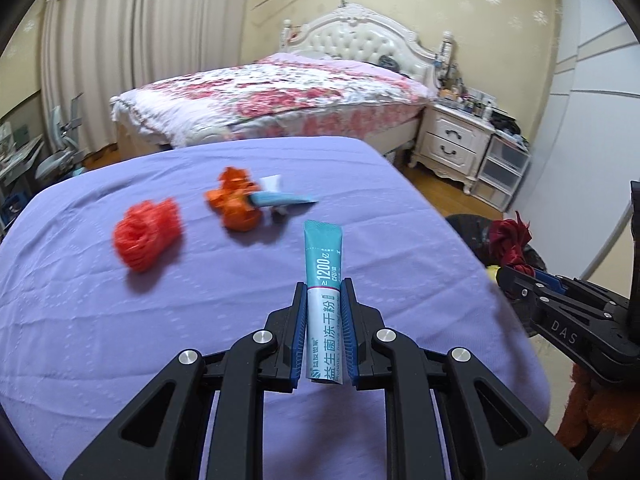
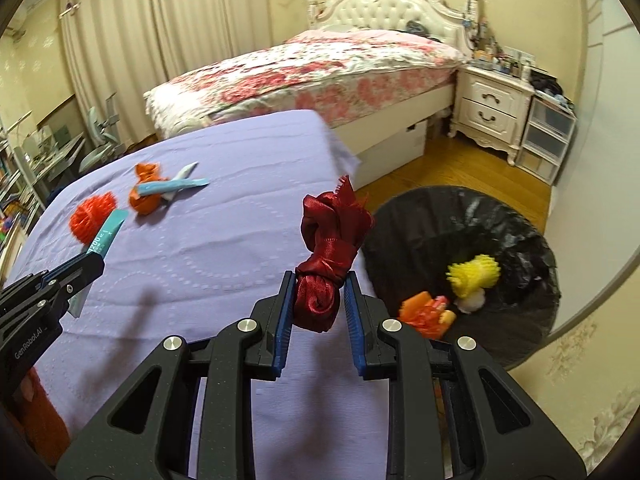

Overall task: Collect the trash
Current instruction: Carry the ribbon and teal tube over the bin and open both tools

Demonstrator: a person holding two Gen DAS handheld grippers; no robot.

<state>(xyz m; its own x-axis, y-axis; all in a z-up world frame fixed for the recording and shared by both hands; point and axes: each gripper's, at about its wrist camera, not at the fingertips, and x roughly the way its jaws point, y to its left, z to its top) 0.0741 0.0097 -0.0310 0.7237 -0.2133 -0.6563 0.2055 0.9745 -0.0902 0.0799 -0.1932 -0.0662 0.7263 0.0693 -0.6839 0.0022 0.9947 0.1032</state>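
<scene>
My left gripper [image 1: 324, 286] is shut on a teal and white powder sachet [image 1: 323, 264] that stands up between the pads, above the purple tablecloth [image 1: 160, 340]. My right gripper [image 2: 319, 278] is shut on a knotted dark red ribbon [image 2: 330, 248], held near the table's right edge beside the black-lined trash bin [image 2: 420, 224]. On the cloth lie a red mesh ball [image 1: 146, 236], an orange crumpled wrapper [image 1: 236, 200] and another teal sachet [image 1: 280, 199]. In the bin sit a yellow mesh ball [image 2: 474, 274] and orange scraps [image 2: 426, 314]. The left gripper [image 2: 94, 260] shows at the right wrist view's left edge.
A bed with a floral cover [image 1: 272, 92] stands behind the table, with a white nightstand [image 1: 452, 140] and plastic drawers [image 1: 504, 168] to its right. Curtains [image 1: 120, 40] hang at the back left. Wooden floor [image 2: 460, 168] lies between bed and bin.
</scene>
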